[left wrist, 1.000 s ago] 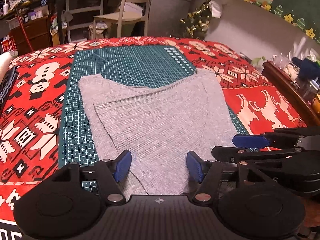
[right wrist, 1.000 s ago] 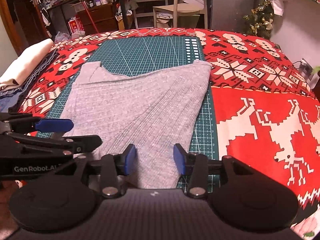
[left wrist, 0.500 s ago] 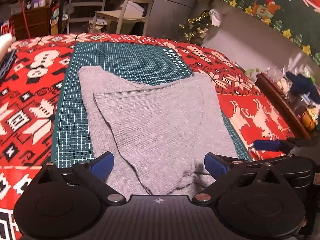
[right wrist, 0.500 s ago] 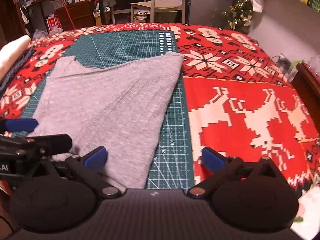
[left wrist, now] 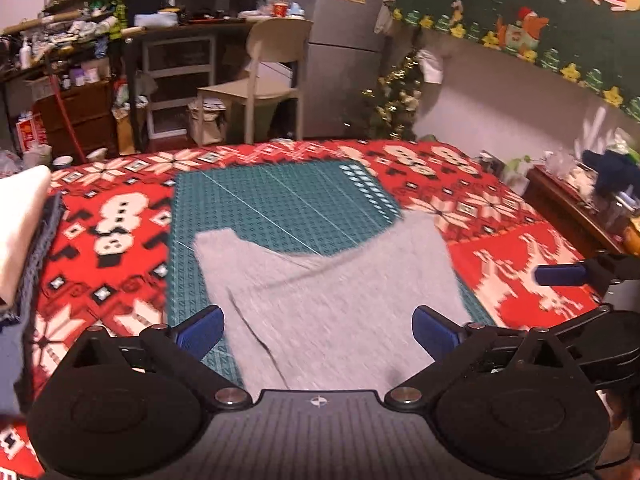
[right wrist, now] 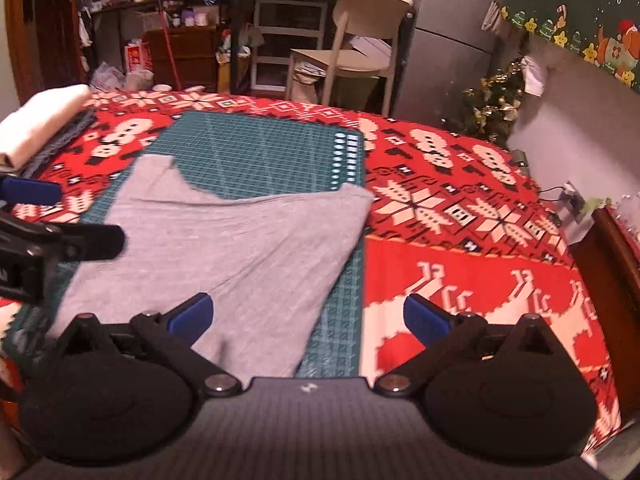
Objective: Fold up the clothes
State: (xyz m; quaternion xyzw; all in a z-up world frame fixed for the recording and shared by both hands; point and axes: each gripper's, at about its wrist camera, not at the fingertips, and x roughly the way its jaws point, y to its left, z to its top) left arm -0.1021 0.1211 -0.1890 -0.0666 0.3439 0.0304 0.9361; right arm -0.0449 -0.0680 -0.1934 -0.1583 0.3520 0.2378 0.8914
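In the left wrist view, the left tongs (left wrist: 318, 330) gape wide and hold nothing, above the near edge of the folded grey knit garment (left wrist: 336, 304) on the green gridded cutting mat (left wrist: 280, 200). In the right wrist view, the right tongs (right wrist: 306, 316) are equally wide and empty (the garment (right wrist: 224, 240) lies under the left finger only), over the red Christmas-patterned bench cover (right wrist: 460, 272).

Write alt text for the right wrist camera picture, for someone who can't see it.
A grey garment, partly folded, lies flat on a green cutting mat over a red Christmas-patterned cloth. The right tongs are open above its near edge, holding nothing. The left tongs show at the left edge; a chair stands behind.
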